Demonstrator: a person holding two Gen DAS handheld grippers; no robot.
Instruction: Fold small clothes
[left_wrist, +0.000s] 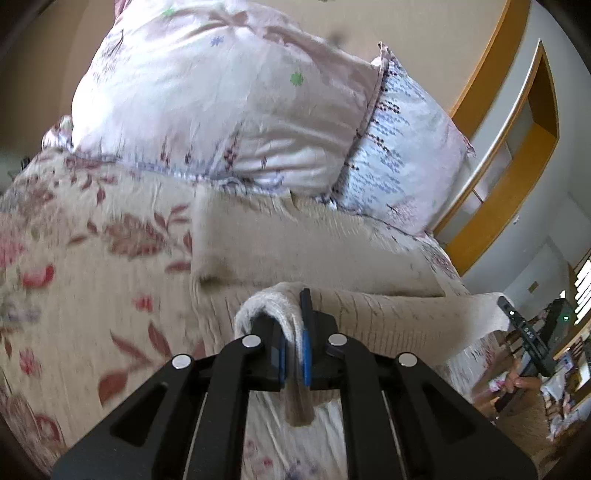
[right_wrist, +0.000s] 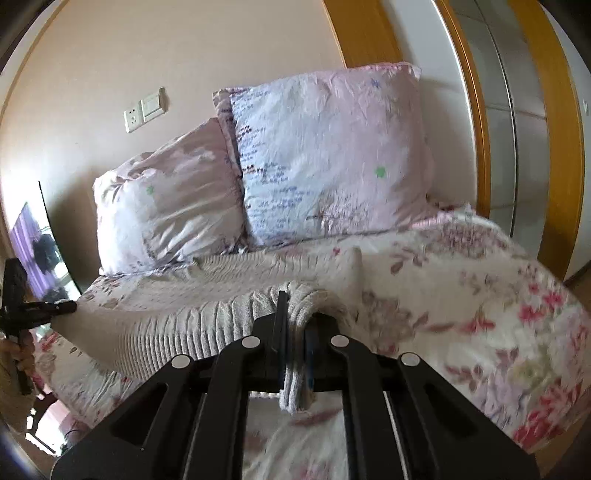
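Note:
A beige ribbed knit garment (left_wrist: 388, 317) lies stretched across the floral bed cover, its near edge lifted off the bed between my two grippers. My left gripper (left_wrist: 295, 332) is shut on one corner of the garment, and the knit folds over its left finger. My right gripper (right_wrist: 295, 332) is shut on the other corner of the garment (right_wrist: 192, 325), with a tail of knit hanging below the jaws. In the right wrist view the left gripper (right_wrist: 59, 306) shows at the far left, holding the fabric's other end. The right gripper (left_wrist: 517, 325) appears at the right edge of the left wrist view.
Two pale pink patterned pillows (right_wrist: 325, 155) (right_wrist: 166, 206) lean against the wall behind the garment. The floral bed cover (right_wrist: 480, 302) spreads to both sides. A wardrobe with wooden trim (right_wrist: 498, 129) stands to the right, and a wall socket and switch (right_wrist: 146, 110) are above the pillows.

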